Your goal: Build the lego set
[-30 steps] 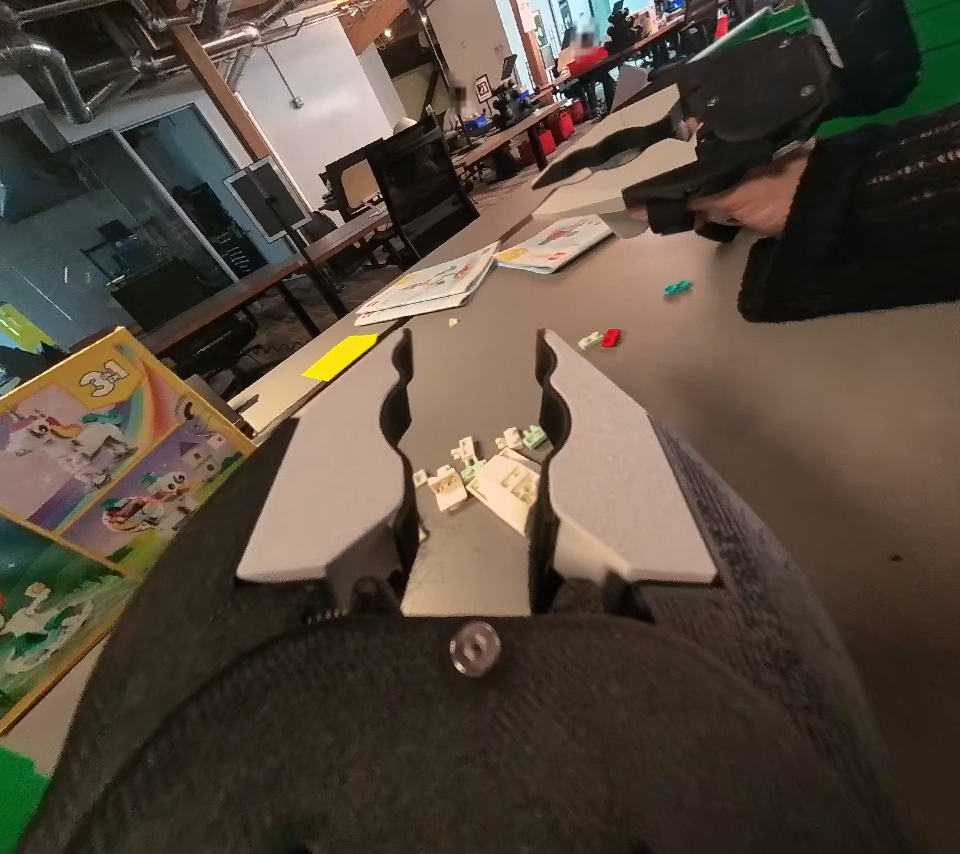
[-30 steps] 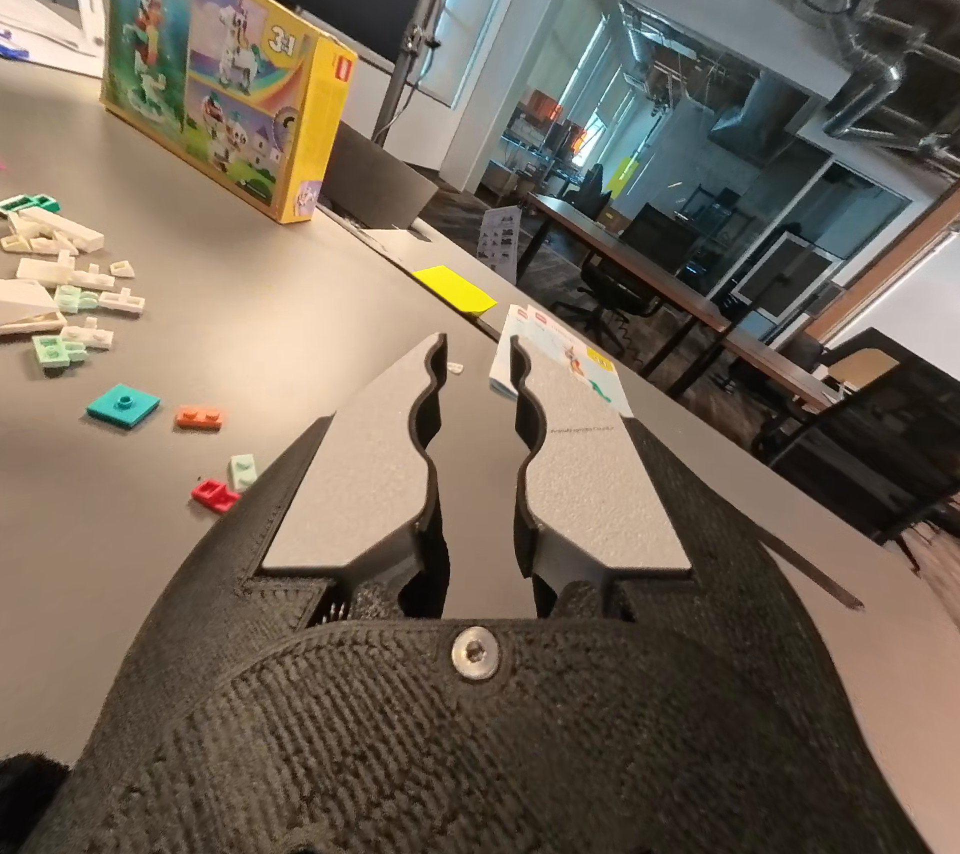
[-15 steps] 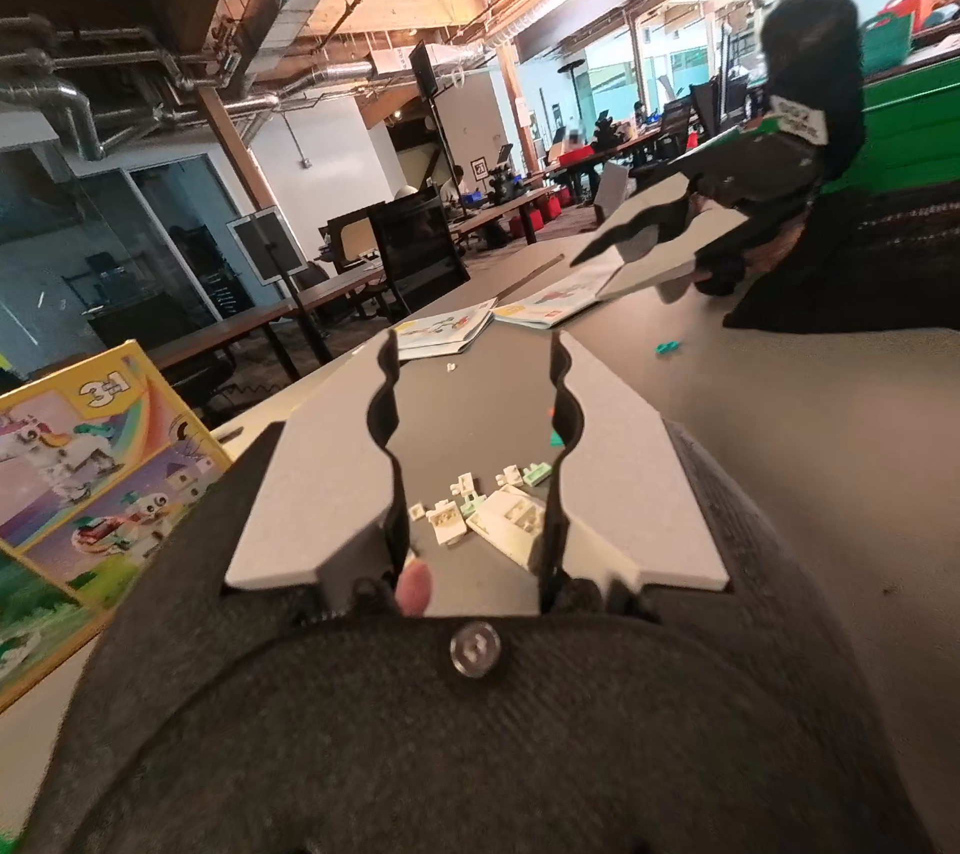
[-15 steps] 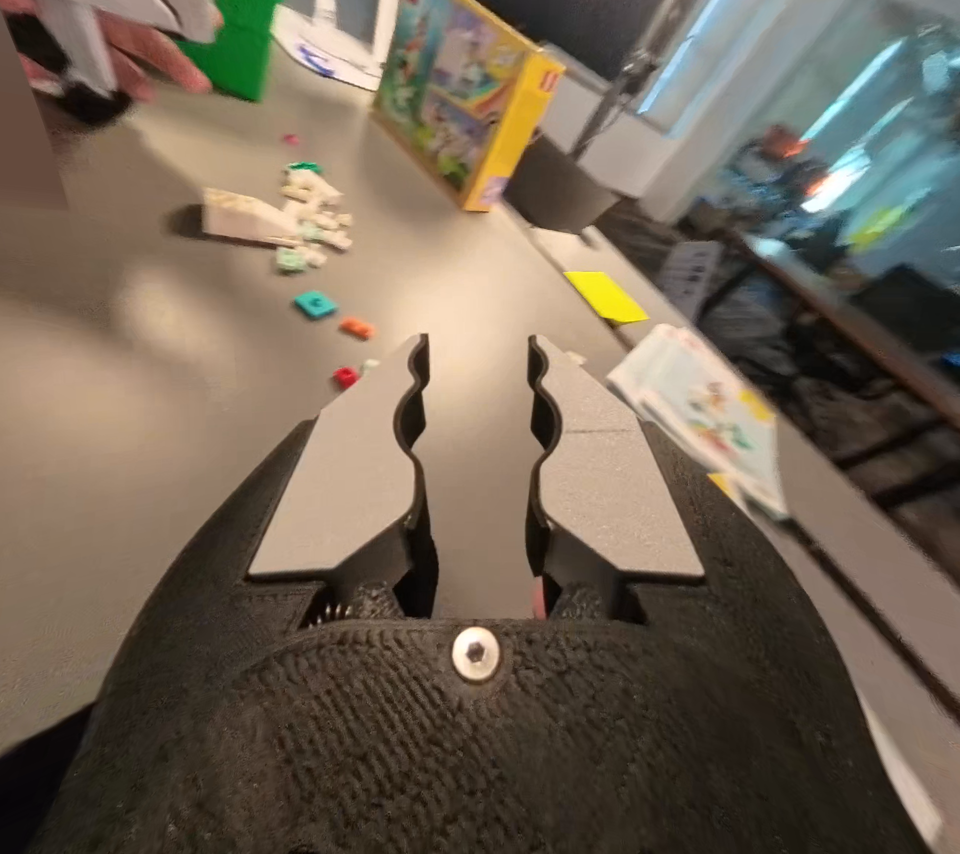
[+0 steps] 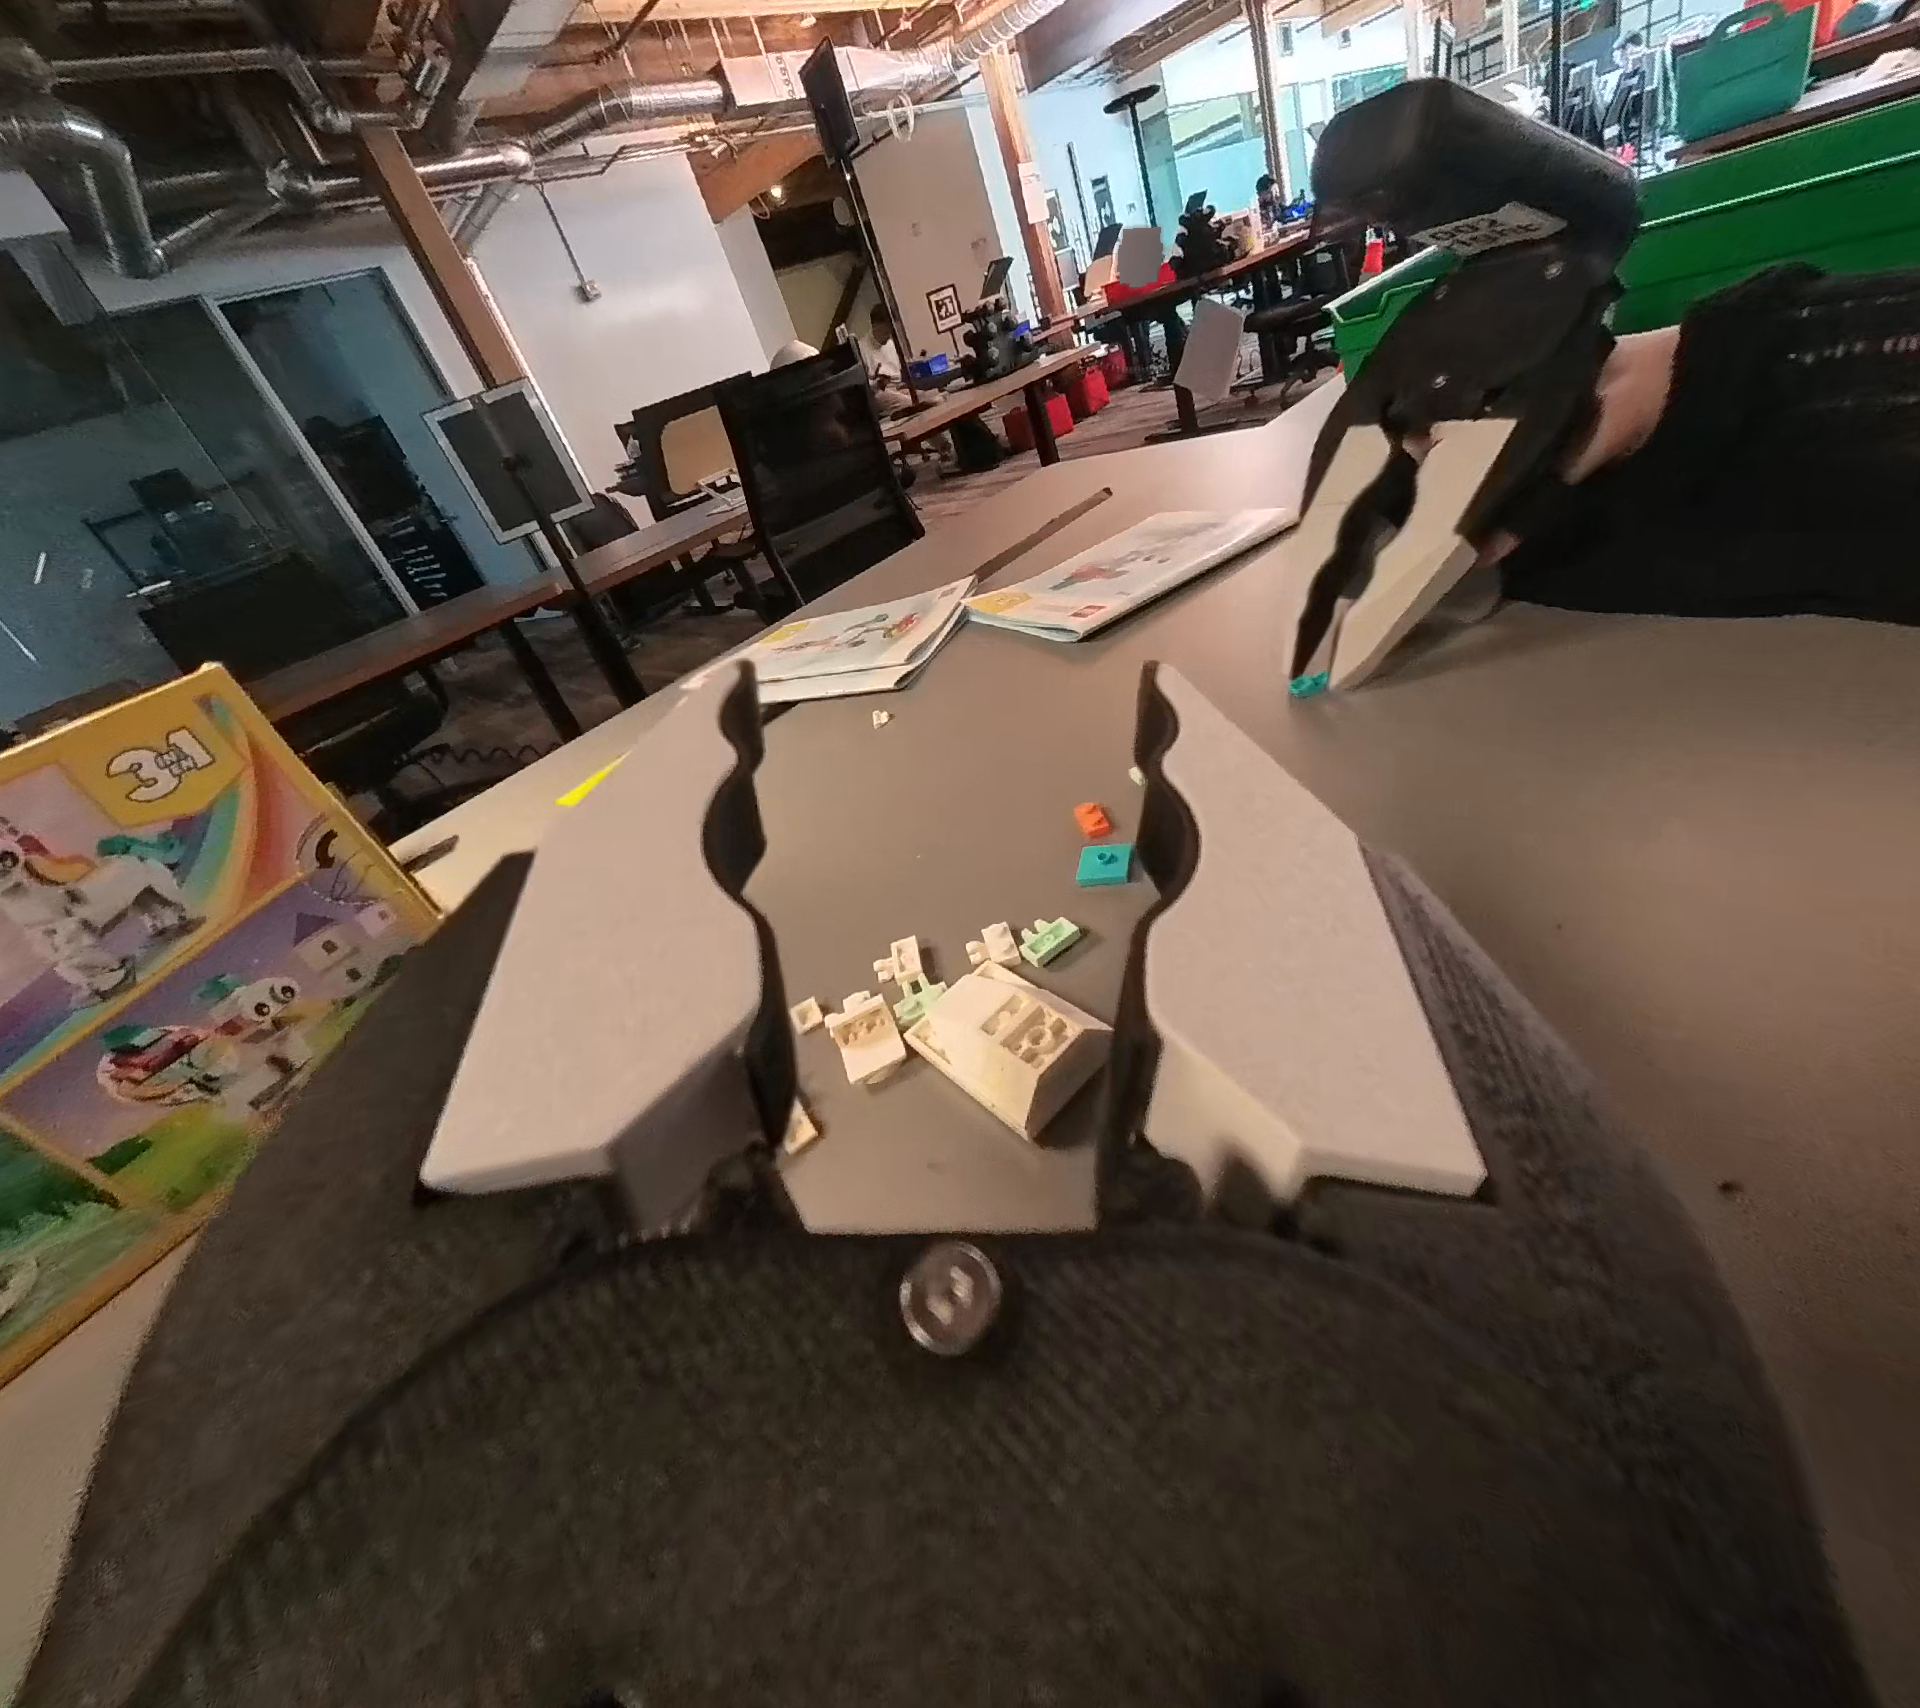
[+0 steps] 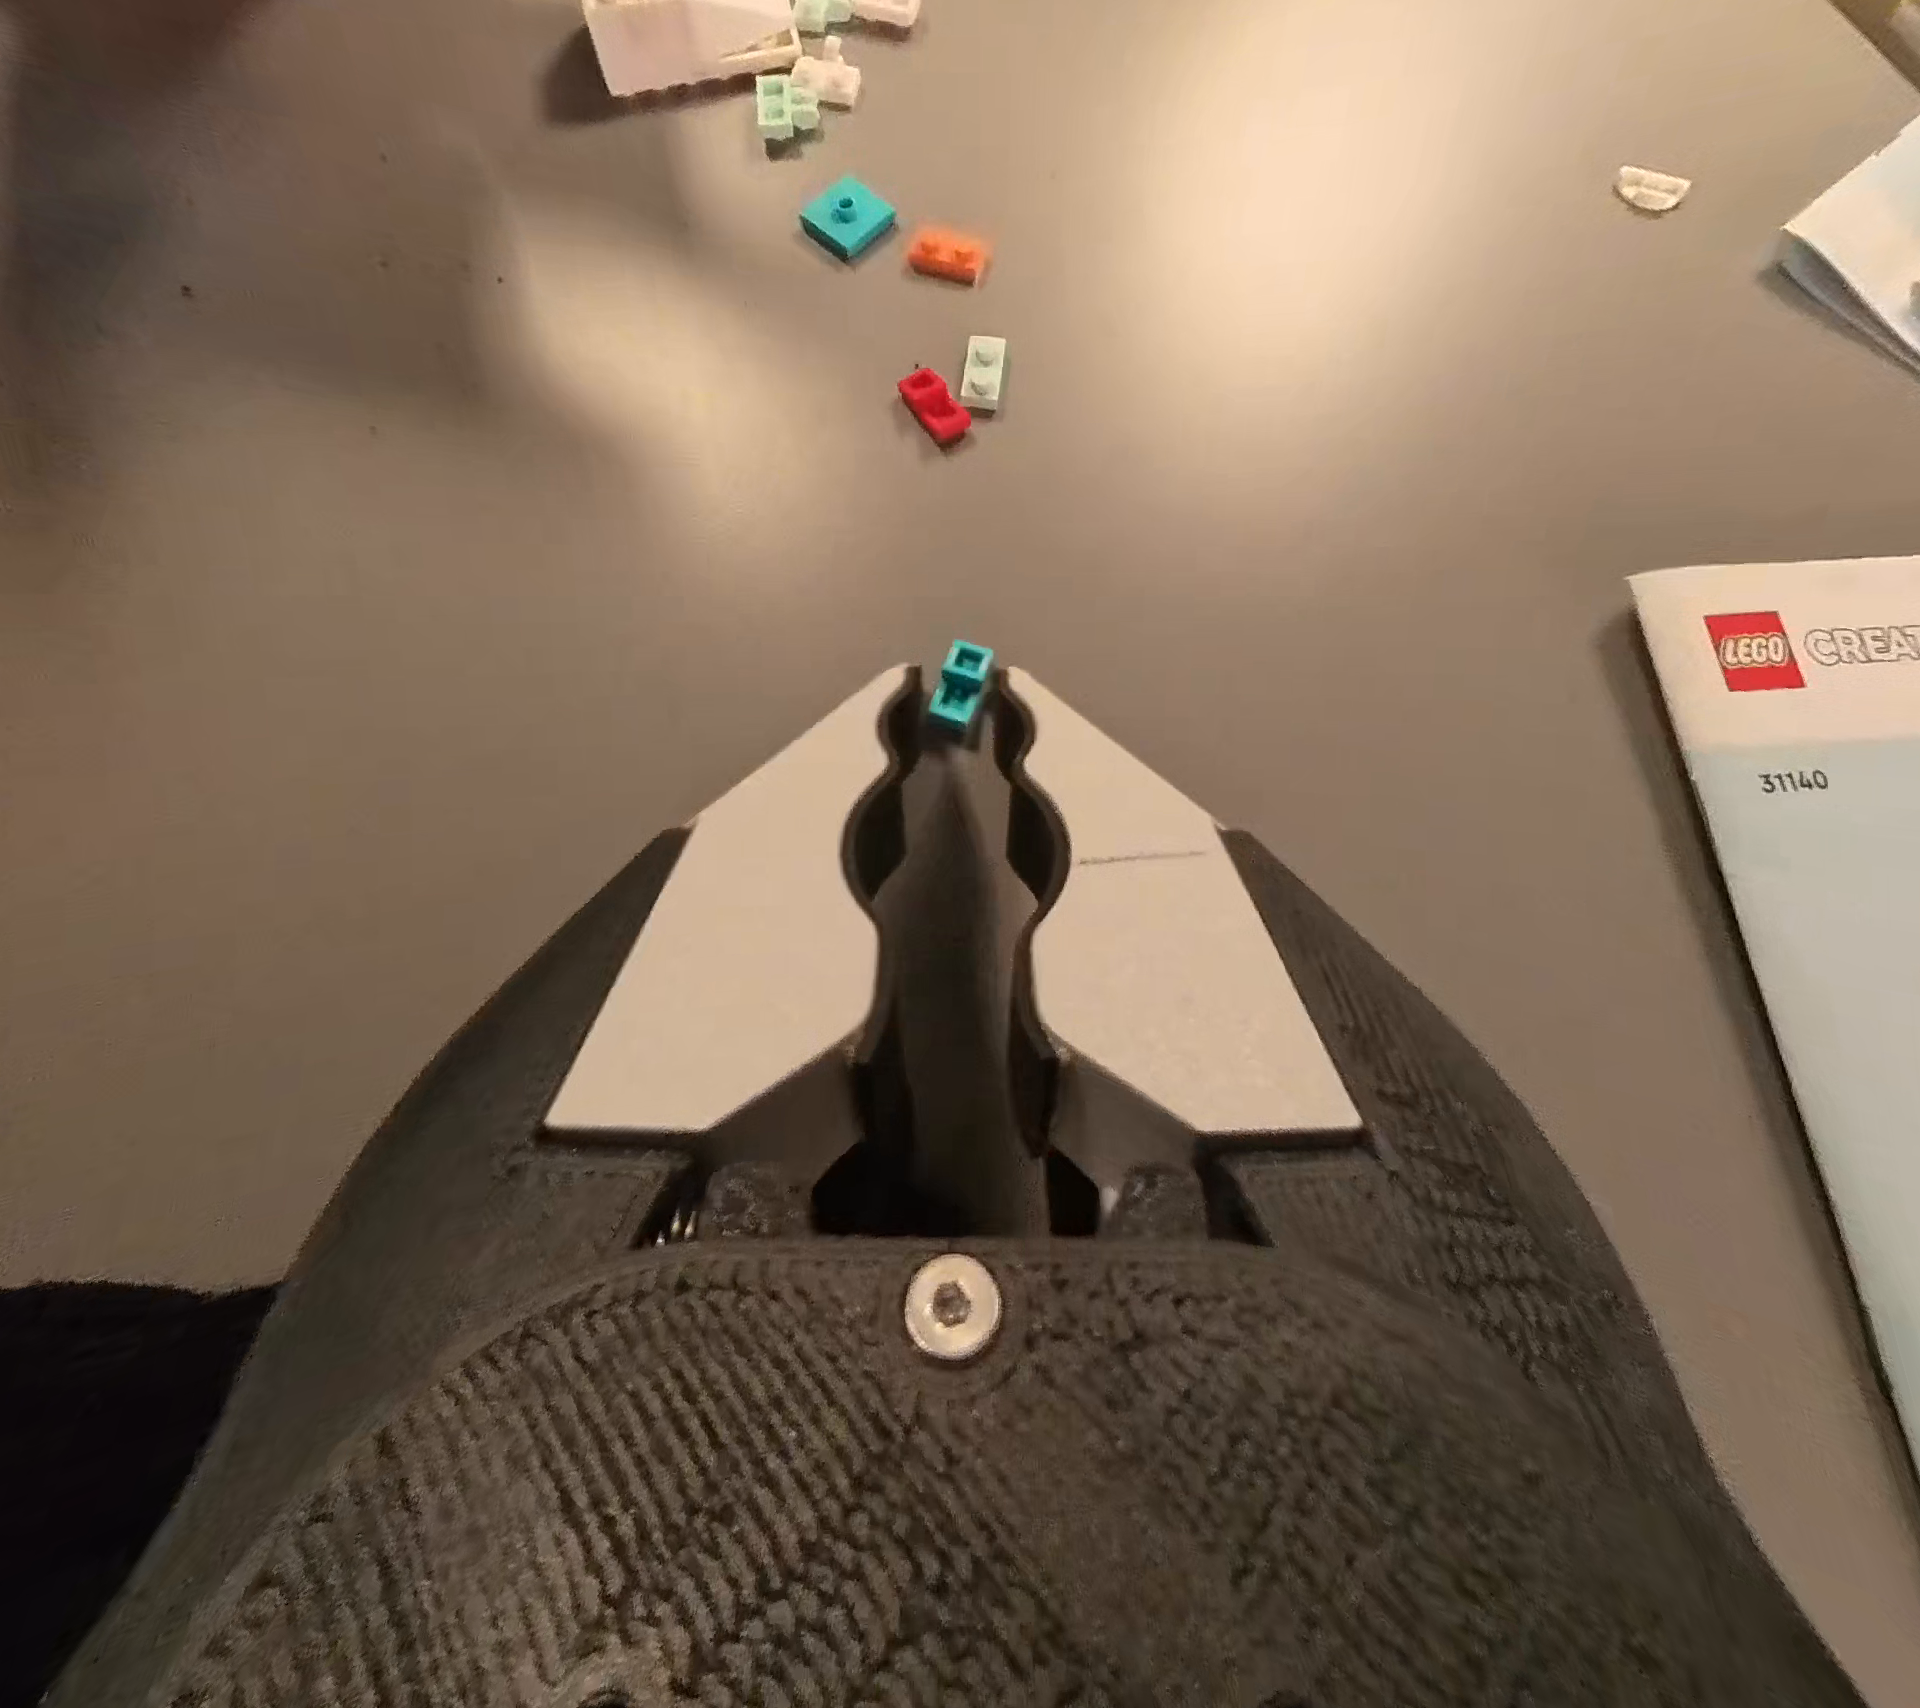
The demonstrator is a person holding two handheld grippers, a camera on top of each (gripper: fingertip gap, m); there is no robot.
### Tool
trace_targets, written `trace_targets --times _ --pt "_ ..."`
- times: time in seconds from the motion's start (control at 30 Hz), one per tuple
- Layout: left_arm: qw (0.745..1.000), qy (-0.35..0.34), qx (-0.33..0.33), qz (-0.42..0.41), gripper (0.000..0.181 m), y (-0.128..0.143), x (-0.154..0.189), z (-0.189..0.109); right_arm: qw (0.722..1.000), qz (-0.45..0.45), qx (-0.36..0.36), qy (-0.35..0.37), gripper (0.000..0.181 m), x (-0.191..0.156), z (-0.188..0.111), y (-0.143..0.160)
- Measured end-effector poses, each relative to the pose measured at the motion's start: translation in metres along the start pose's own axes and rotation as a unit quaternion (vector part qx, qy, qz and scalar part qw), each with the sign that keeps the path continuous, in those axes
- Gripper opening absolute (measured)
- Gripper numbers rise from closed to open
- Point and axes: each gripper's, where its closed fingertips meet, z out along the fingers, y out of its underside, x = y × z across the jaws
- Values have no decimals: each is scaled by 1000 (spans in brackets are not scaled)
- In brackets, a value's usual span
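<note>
The right gripper (image 6: 954, 682) points down at the grey table (image 6: 416, 619). Its two tips are pinched together on a tiny teal brick (image 6: 961, 690), which sits on the table and pokes out a little past the tips. From the left wrist view you can see the same gripper from the side, tips down on the brick, with a hand (image 5: 1621, 401) in a dark sleeve holding it.

The left gripper (image 5: 940, 692) hangs above the table with its fingers wide apart and nothing between them. Under it lies a little heap of white and pale green bricks (image 5: 956, 1014), with one big white sloped brick (image 5: 1008, 1045) in it. A teal square plate (image 5: 1103, 865) and an orange brick (image 5: 1093, 818) lie a bit farther on.

A red brick (image 6: 935, 407) and a pale green brick (image 6: 984, 373) lie side by side between the heap and the right gripper. A yellow toy box (image 5: 156, 941) and a booklet (image 6: 1808, 931) are cut off at the edges. The far heap bricks are too small to tell apart.
</note>
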Motion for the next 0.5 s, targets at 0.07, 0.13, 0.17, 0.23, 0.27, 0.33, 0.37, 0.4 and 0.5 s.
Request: trace_targets --times 0.07,0.13,0.17,0.23,0.27,0.33,0.37,0.4,0.5 --pt "1000 7 -4 1 65 1 3 0 1000 5 0 1 6 0 1 -1" --pt "999 30 -10 2 49 1 10 -1 1000 -4 0 2 6 -2 7 -6" --pt "999 47 -13 3 41 2 16 -1 1000 -22 2 2 6 -6 11 -11" --pt "997 77 -20 7 31 3 26 -1 997 -76 28 5 6 -16 24 -30" --pt "996 85 -26 7 30 4 29 -1 993 -111 50 12 6 -23 31 -44" --pt "994 94 -52 -2 30 10 31 0 977 -185 97 36 6 -37 43 -71" --pt "993 95 -74 -16 30 15 30 1 967 -218 121 47 6 -46 49 -84" --pt "989 99 -100 -36 31 21 30 1 956 -247 145 53 6 -56 55 -95" --pt "972 133 -157 -115 34 35 33 0 923 -318 207 62 6 -87 66 -120"
